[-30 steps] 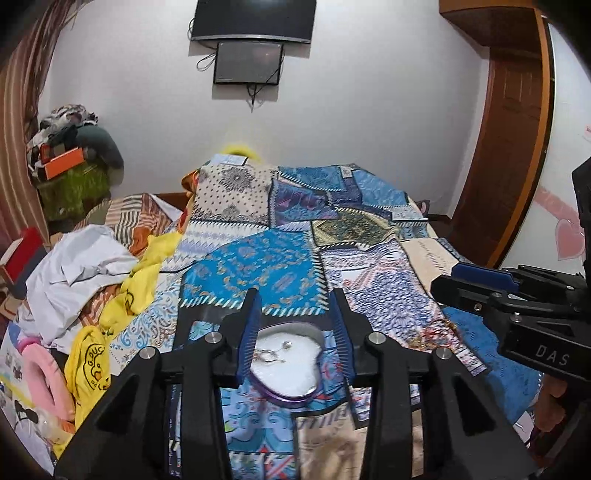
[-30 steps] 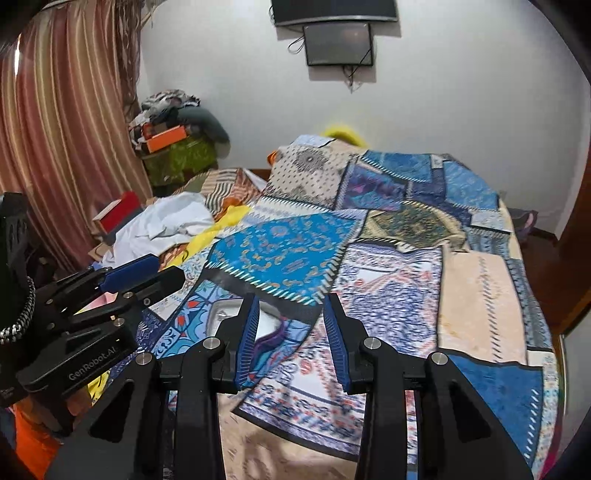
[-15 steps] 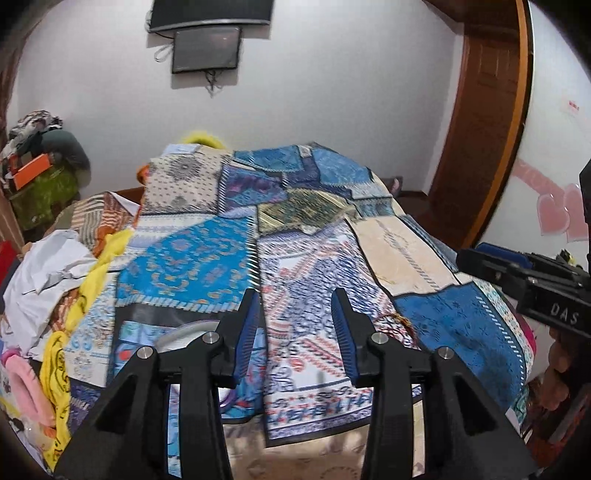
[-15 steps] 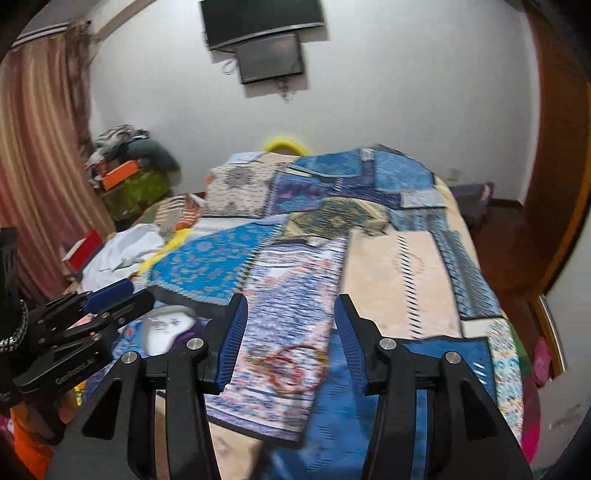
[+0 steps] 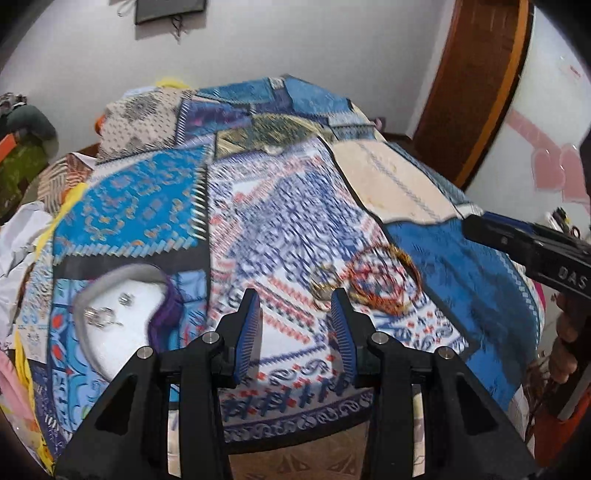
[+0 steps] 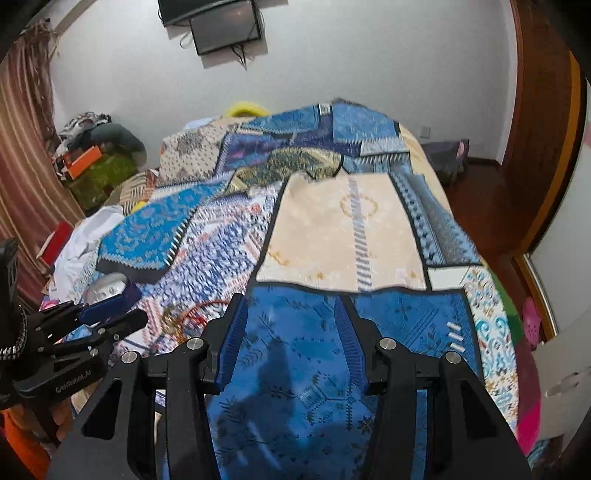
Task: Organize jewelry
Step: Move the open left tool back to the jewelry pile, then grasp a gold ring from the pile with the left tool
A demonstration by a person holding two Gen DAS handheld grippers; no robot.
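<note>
A white heart-shaped jewelry box [image 5: 122,314] with a purple rim lies open on the patchwork bedspread [image 5: 258,206], with small silver pieces [image 5: 99,315] in it. A bundle of red and gold bangles [image 5: 384,280] and a gold ring [image 5: 323,286] lie on the spread to its right. My left gripper [image 5: 295,321] is open and empty, just short of the ring. My right gripper [image 6: 291,332] is open and empty over a blue patch; it also shows in the left wrist view [image 5: 524,243]. The box [image 6: 107,288] and bangles [image 6: 192,317] show at the left of the right wrist view.
Clothes [image 5: 22,236] are piled at the bed's left side. A wooden door [image 5: 472,85] stands at the right, a TV [image 6: 210,14] hangs on the far wall. The bed's right edge drops to the floor [image 6: 476,177].
Both grippers have swung to the right, away from the heart box. The bangles and ring have come into view by the left gripper. Both stay open.
</note>
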